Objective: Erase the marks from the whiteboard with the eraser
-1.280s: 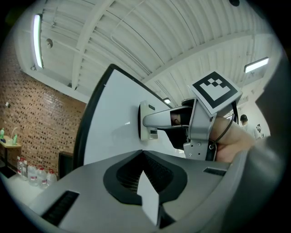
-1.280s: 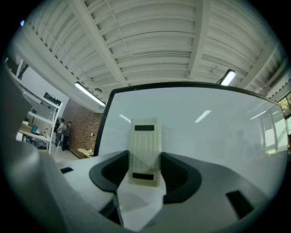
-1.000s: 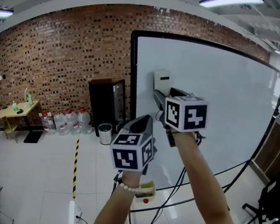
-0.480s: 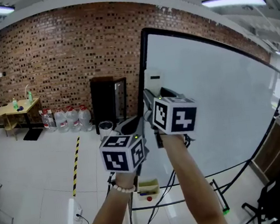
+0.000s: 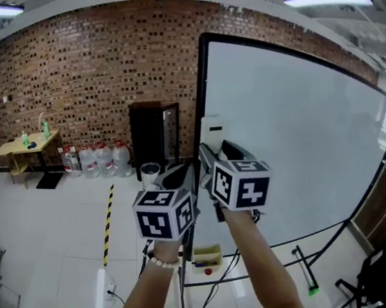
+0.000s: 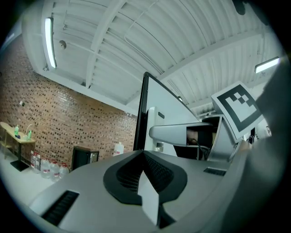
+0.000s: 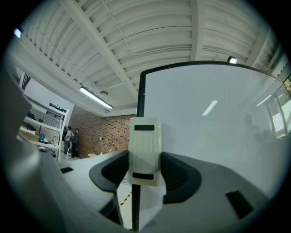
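Observation:
The whiteboard (image 5: 295, 130) stands tall in a black frame, and I see no marks on its white face (image 7: 218, 132). My right gripper (image 5: 210, 151) is shut on the cream-white eraser (image 5: 211, 130), held upright at the board's left edge. In the right gripper view the eraser (image 7: 144, 150) fills the gap between the jaws of the right gripper (image 7: 144, 175). My left gripper (image 5: 185, 173) hangs just left of the right one, off the board. Its jaws are shut on nothing, as the left gripper (image 6: 144, 170) shows in its own view, with the eraser (image 6: 151, 119) ahead.
A brick wall runs behind, with a black cabinet (image 5: 156, 137), water bottles (image 5: 99, 160), a bin (image 5: 151, 174) and a small table (image 5: 28, 145). Yellow-black tape (image 5: 106, 216) crosses the floor. The board's stand carries a small tray (image 5: 207, 256). People (image 7: 70, 139) stand far off.
The right gripper has carried the eraser leftward across the board to its left edge. Both grippers have dropped slightly, and the left one has stayed beside the right.

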`<state>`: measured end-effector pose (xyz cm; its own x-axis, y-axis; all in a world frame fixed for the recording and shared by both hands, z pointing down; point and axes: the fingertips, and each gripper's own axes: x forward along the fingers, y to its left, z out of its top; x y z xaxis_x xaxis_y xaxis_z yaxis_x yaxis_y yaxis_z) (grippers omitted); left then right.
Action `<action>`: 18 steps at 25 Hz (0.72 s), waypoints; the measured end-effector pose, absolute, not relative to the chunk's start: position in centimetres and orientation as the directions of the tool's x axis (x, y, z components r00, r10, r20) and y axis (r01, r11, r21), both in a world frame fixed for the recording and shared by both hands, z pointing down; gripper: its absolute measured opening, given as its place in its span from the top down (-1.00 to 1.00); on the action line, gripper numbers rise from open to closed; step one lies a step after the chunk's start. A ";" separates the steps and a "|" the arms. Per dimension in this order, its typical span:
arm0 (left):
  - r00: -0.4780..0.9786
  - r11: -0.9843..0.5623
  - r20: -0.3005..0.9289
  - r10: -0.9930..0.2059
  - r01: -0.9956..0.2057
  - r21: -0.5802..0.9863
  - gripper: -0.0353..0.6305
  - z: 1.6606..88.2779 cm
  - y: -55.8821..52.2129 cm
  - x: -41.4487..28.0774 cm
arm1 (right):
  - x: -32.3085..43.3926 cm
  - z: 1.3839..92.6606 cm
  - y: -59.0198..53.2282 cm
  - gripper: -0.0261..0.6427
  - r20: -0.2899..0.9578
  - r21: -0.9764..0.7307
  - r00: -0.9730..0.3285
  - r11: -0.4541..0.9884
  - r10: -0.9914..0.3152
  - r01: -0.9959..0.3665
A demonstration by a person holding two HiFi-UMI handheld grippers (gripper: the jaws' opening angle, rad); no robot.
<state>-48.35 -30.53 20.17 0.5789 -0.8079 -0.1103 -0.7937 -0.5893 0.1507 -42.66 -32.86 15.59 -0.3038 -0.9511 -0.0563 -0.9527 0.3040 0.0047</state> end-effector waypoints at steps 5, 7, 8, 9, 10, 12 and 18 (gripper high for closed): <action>0.586 -0.593 -0.093 -0.805 -0.791 0.148 0.93 21.0 -30.9 -48.0 | -42.8 16.3 -33.1 0.19 -0.055 0.019 -0.308 0.307 -0.950 -0.951; 0.589 -0.596 -0.094 -0.803 -0.789 0.145 0.93 20.9 -30.8 -47.6 | -42.6 16.6 -33.1 0.19 -0.053 0.015 -0.314 0.314 -0.948 -0.949; 0.591 -0.599 -0.096 -0.801 -0.788 0.143 0.93 20.8 -30.8 -47.3 | -42.4 16.6 -33.1 0.19 -0.052 0.013 -0.314 0.314 -0.948 -0.949; 0.594 -0.603 -0.099 -0.798 -0.786 0.140 0.93 20.6 -30.7 -47.1 | -42.0 16.7 -33.2 0.19 -0.051 0.011 -0.313 0.313 -0.948 -0.950; 0.598 -0.607 -0.100 -0.795 -0.783 0.136 0.93 20.5 -30.7 -46.8 | -41.7 16.8 -33.2 0.19 -0.051 0.007 -0.311 0.312 -0.949 -0.950; 0.608 -0.616 -0.101 -0.788 -0.777 0.131 0.93 20.3 -30.6 -46.0 | -40.6 16.8 -33.2 0.19 -0.051 0.001 -0.304 0.305 -0.951 -0.953; 0.638 -0.646 -0.097 -0.764 -0.754 0.124 0.93 20.4 -30.3 -42.1 | -36.6 17.1 -33.2 0.19 -0.048 0.001 -0.290 0.290 -0.956 -0.957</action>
